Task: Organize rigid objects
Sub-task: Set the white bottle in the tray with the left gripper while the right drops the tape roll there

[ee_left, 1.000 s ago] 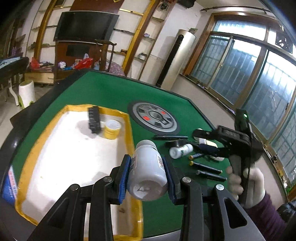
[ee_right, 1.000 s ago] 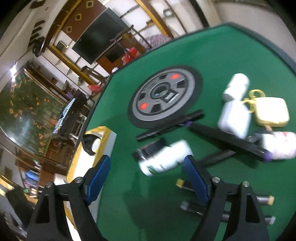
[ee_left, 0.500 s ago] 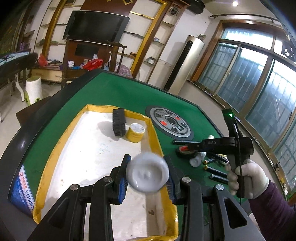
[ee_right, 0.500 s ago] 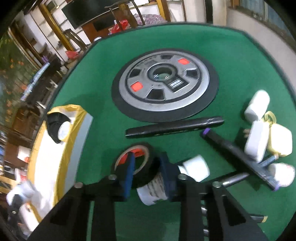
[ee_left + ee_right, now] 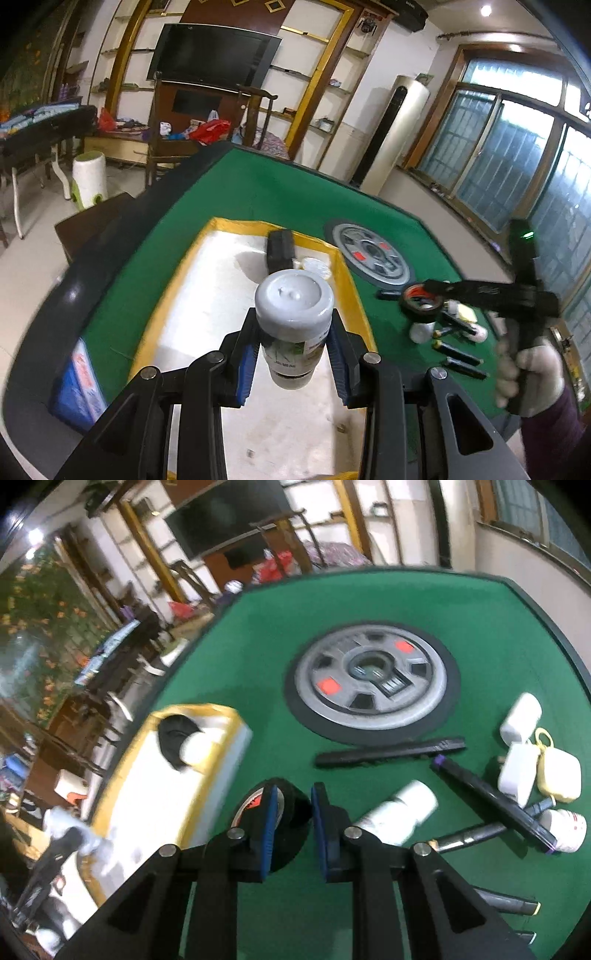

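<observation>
My left gripper [image 5: 293,354] is shut on a white bottle [image 5: 293,325], cap towards the camera, held above the yellow-rimmed white tray [image 5: 173,288]. My right gripper [image 5: 291,825] is shut on a black tape roll [image 5: 291,812] with a red core, lifted above the green table [image 5: 498,620]; it also shows in the left wrist view [image 5: 421,299]. A second white bottle [image 5: 399,812] lies on the table to the right of the right gripper.
In the tray lie a black block [image 5: 280,249] and a yellow tape roll [image 5: 314,266]. A grey wheel disc [image 5: 373,686] sits mid-table. Black markers [image 5: 391,753], white earbud cases [image 5: 521,716], a yellow case [image 5: 557,771] and a small cup [image 5: 565,829] crowd the right side.
The right gripper closed on the tape roll and lifted it off the table. The left gripper swung the bottle over the tray and tilted it cap-forward.
</observation>
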The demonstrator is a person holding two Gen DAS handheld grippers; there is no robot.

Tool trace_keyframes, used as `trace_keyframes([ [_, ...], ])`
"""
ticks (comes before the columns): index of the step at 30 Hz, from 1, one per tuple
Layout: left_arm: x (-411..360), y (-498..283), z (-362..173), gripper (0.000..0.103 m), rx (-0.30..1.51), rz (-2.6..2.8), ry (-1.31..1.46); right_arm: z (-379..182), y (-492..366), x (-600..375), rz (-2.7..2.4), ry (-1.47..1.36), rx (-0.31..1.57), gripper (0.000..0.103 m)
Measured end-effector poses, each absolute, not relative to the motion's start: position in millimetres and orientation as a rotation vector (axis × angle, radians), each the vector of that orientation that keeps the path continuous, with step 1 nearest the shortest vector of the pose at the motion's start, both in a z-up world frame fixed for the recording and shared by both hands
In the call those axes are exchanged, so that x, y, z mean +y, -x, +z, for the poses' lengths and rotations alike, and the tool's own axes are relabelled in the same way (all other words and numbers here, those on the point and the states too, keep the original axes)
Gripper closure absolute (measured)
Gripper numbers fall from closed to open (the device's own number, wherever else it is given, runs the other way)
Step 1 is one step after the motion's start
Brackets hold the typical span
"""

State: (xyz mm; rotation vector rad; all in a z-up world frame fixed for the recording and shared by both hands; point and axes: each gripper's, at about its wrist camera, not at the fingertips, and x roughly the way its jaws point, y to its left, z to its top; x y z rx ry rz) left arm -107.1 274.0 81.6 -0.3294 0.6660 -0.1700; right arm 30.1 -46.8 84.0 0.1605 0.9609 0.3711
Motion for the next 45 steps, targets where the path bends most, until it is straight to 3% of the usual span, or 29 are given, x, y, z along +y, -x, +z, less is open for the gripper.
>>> trace_keyframes([
  [5, 279.8, 75.9, 78.4, 0.067, 0.729, -0.124, 0.247, 100.4, -30.1, -9.8, 0.495, -0.185, 0.953, 0.085],
  [11, 286.5, 22.3, 59.0, 0.067, 0.861, -0.128, 0.235, 81.6, -44.5, 47.6, 0.585, -0.175, 1.008, 0.085],
  [13, 287.1, 2.4, 50.1, 0.067, 0.916, -0.133, 0.245, 70.0, -49.6, 64.6, 0.601, -0.170, 1.033, 0.091],
  [14, 287.0, -3.7, 47.2, 0.067, 0.931, -0.136, 0.251, 65.3, -51.8, 71.0, 0.605, -0.165, 1.040, 0.099],
  [23, 294.0, -52.8, 32.3, 0.066, 0.993, -0.066, 0.271, 50.2, -78.0, 90.9, 0.594, -0.155, 1.047, 0.099],
  [26, 297.7, -52.3, 30.8, 0.057, 0.998, -0.079, 0.309, 53.8, -80.8, 86.5, 0.587, -0.168, 1.026, 0.099],
  [28, 298.6, -46.1, 36.9, 0.043, 0.979, -0.092, 0.315, 58.0, -79.9, 82.5, 0.577, -0.161, 1.008, 0.099],
  [31, 303.7, -30.7, 51.2, 0.032, 0.938, -0.094, 0.329, 65.0, -75.7, 73.2, 0.564, -0.160, 0.982, 0.098],
  [34, 308.7, -14.7, 62.7, 0.031, 0.909, -0.085, 0.342, 68.9, -67.6, 65.1, 0.549, -0.164, 0.962, 0.093],
  [38, 310.5, 4.3, 69.6, 0.029, 0.894, -0.068, 0.355, 71.5, -50.8, 50.6, 0.528, -0.169, 0.927, 0.070],
  [45, 292.2, 33.9, 71.3, 0.027, 0.912, -0.057, 0.324, 80.0, -21.9, 28.6, 0.496, -0.141, 0.866, 0.059],
])
